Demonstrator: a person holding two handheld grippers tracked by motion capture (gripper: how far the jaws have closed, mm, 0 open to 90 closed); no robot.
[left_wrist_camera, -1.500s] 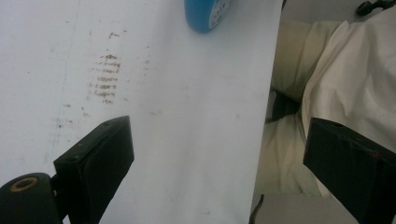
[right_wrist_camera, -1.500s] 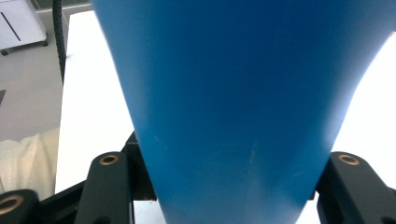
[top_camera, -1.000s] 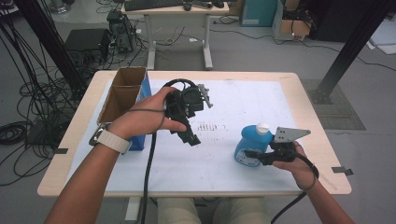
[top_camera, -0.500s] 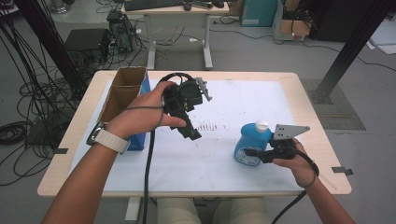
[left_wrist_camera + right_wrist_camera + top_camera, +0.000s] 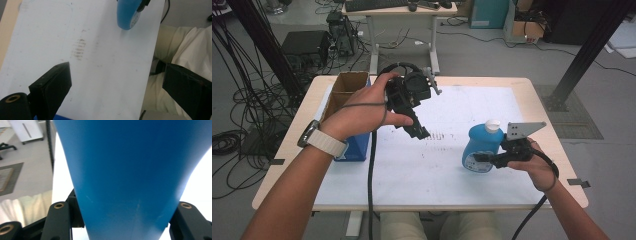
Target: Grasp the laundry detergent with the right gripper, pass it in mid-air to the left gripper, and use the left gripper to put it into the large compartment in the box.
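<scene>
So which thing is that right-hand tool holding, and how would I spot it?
Look at the wooden table covered by a white sheet. Near its front right, the right gripper is shut on a blue bottle. It is rounded, with a white cap, unlike the boxy blue carton at the left.

Left gripper (image 5: 419,131): black blocky body, thick black cable looped above and trailed below; broad flat matte jaws, brass-ringed screw hole at the base. Right gripper (image 5: 478,158): black, grey three-cornered plate on top, black cable, brass-ringed holes. A pale woven wristband is worn on the left wrist. Cream trousers are worn.
</scene>
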